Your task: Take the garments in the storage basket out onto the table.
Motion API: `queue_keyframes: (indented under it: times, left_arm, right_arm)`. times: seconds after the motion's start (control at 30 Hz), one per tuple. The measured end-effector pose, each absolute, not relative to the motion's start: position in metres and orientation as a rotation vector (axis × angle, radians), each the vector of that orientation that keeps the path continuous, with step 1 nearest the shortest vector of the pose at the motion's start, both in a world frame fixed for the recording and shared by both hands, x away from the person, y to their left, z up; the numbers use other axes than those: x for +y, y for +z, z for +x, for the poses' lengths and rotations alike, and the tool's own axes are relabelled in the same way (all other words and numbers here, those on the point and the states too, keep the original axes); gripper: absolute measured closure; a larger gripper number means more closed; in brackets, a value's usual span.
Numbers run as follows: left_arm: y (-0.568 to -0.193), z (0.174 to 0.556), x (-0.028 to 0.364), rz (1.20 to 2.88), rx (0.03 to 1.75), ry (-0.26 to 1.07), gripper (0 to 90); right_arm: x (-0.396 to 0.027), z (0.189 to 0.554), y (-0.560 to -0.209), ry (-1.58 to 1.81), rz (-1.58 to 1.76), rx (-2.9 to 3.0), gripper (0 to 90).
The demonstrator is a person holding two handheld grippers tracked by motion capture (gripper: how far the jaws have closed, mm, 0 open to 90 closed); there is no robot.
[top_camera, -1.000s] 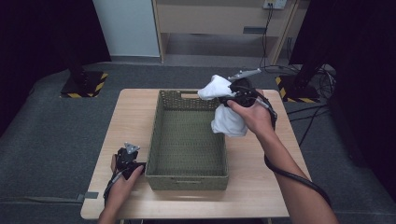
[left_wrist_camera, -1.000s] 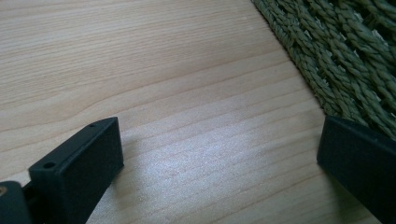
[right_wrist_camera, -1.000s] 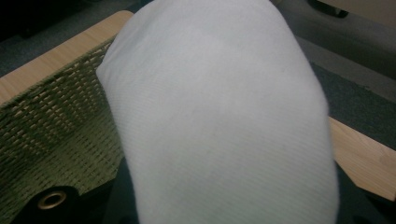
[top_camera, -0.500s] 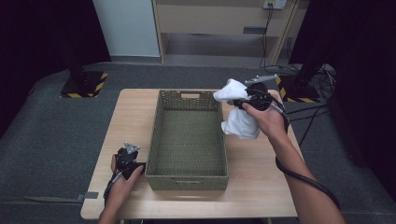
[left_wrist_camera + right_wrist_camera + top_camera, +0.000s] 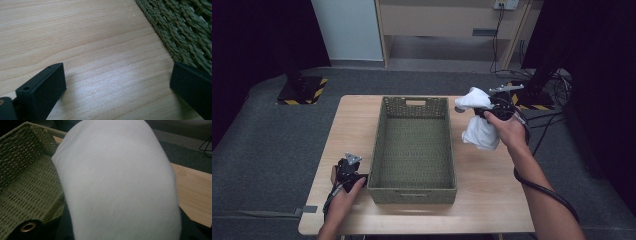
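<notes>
Holding white cloth [image 5: 481, 131] in right claw [image 5: 484, 111], beside basket [image 5: 414, 190]

One camera looks down from up high; two ride very close, all seeing the basket [image 5: 414, 145] and counter [image 5: 492, 200].

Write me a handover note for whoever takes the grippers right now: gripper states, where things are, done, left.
Right gripper: shut on a white cloth, held in the air just off the right side of the basket, above the table.
Left gripper: jaws open, holding nothing, resting on the table beside the basket's near left corner.
Basket: green woven, middle of the table, nothing in it.
Done: cloth is picked up and gripped.
Left: likely to set the cloth down, either into the basket or on the table to its right; which one cannot be told yet. Then open the right jaws.
</notes>
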State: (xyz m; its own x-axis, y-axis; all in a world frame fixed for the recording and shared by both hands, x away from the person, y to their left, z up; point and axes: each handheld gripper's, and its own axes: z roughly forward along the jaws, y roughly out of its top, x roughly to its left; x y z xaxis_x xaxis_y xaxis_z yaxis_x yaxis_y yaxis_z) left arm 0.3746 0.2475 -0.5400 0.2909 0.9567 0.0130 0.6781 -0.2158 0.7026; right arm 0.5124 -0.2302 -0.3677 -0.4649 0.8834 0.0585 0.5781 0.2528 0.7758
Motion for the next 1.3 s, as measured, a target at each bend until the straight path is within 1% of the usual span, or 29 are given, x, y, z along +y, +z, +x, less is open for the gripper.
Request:
queue_keyframes:
  times: [0.53, 1.1, 1.3]
  left_arm:
    - [-0.540, 0.375, 0.247, 1.975, 1.456, 0.612, 0.0]
    - [-0.540, 0.375, 0.247, 1.975, 1.456, 0.611, 0.0]
    - [-0.540, 0.375, 0.247, 1.976, 1.457, 0.611, 0.0]
  right_arm:
    - [-0.250, 0.522, -0.398, 1.039, 1.430, 2.134, 56.9]
    - [-0.245, 0.556, -0.452, 0.960, 1.515, 2.201, 56.7]
    - [-0.243, 0.565, -0.464, 0.923, 1.522, 2.222, 56.6]
